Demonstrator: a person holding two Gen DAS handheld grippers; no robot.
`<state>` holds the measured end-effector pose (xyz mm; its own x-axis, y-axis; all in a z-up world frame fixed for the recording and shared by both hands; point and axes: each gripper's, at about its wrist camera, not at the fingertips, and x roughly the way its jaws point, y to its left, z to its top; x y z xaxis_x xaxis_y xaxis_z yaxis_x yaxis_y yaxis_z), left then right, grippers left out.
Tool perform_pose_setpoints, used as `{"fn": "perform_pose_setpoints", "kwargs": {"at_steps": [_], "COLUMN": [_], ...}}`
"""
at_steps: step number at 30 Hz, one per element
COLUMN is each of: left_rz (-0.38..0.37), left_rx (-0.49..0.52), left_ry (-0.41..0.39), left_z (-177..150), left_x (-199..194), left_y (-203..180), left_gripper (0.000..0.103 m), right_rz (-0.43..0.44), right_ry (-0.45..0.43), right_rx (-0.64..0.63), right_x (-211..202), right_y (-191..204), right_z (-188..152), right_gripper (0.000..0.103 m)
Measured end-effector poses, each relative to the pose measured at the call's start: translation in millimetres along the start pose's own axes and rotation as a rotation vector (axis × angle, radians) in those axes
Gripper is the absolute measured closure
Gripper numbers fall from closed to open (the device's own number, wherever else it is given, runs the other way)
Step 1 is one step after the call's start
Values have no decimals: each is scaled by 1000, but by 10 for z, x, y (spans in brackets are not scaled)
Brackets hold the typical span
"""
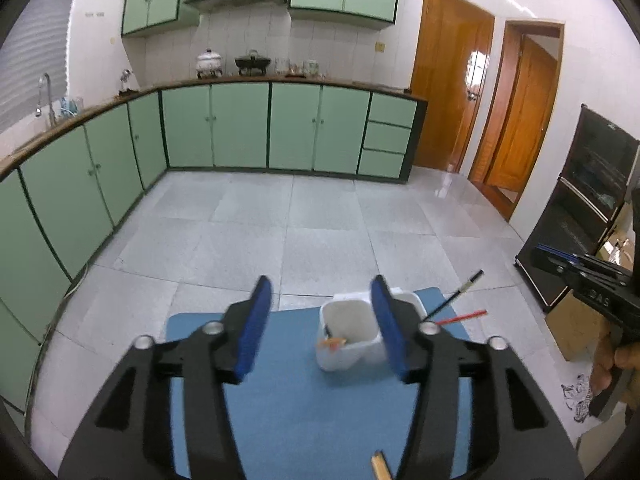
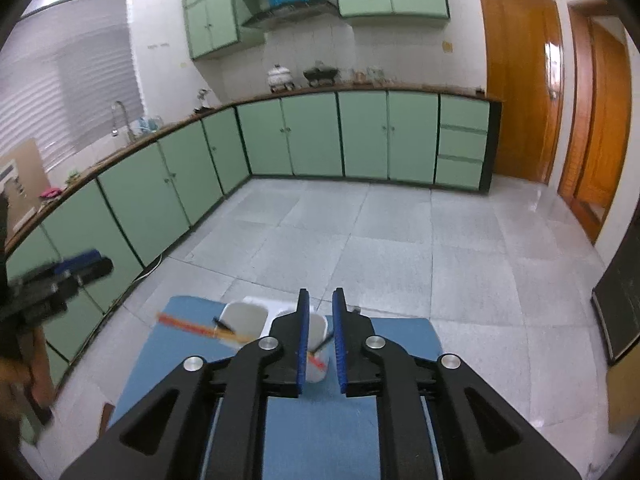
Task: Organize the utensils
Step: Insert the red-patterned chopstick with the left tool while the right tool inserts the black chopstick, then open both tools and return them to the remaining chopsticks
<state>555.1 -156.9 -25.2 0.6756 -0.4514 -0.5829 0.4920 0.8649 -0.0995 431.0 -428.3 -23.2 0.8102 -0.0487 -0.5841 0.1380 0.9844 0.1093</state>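
Nearest your left gripper (image 1: 320,328), a wooden chopstick end (image 1: 380,465) lies on the blue mat (image 1: 300,420), just below the right-hand pad, its long axis running toward you. The jaws stand wide apart, empty.

Your right gripper (image 2: 321,340) has its pads narrowly apart with nothing between them.

Beyond both sits the white holder (image 1: 347,336), already containing red and black sticks (image 1: 460,304) leaning out rightward. In my judgement the left hand is nearer the loose piece.
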Motion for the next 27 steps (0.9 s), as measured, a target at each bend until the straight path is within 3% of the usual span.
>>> {"fn": "perform_pose_setpoints", "kwargs": {"at_steps": [2, 7, 12, 16, 21, 27], "left_rz": [-3, 46, 98, 119, 145, 137], "left_rx": [-9, -20, -53, -62, -21, -59], "left_ry": [-6, -47, -36, 11, 55, 86], "left_z": [-191, -946, -2026, -2857, -3557, -3859], "left_x": [-228, -736, -1078, -1209, -1241, -1255], "left_y": [71, 195, 242, 185, 58, 77], "left_gripper": [44, 31, 27, 26, 26, 26], "right_rz": [-6, -23, -11, 7, 28, 46], "right_ry": [-39, -66, 19, 102, 140, 96], "right_rx": [-33, -117, -147, -121, -175, -247], "right_x": [-278, -742, -835, -808, -745, -656], "right_y": [24, 182, 449, 637, 982, 1326], "right_z": [-254, -1255, -2522, -3334, -3917, -4047], "right_gripper": [78, 73, 73, 73, 73, 72]}}
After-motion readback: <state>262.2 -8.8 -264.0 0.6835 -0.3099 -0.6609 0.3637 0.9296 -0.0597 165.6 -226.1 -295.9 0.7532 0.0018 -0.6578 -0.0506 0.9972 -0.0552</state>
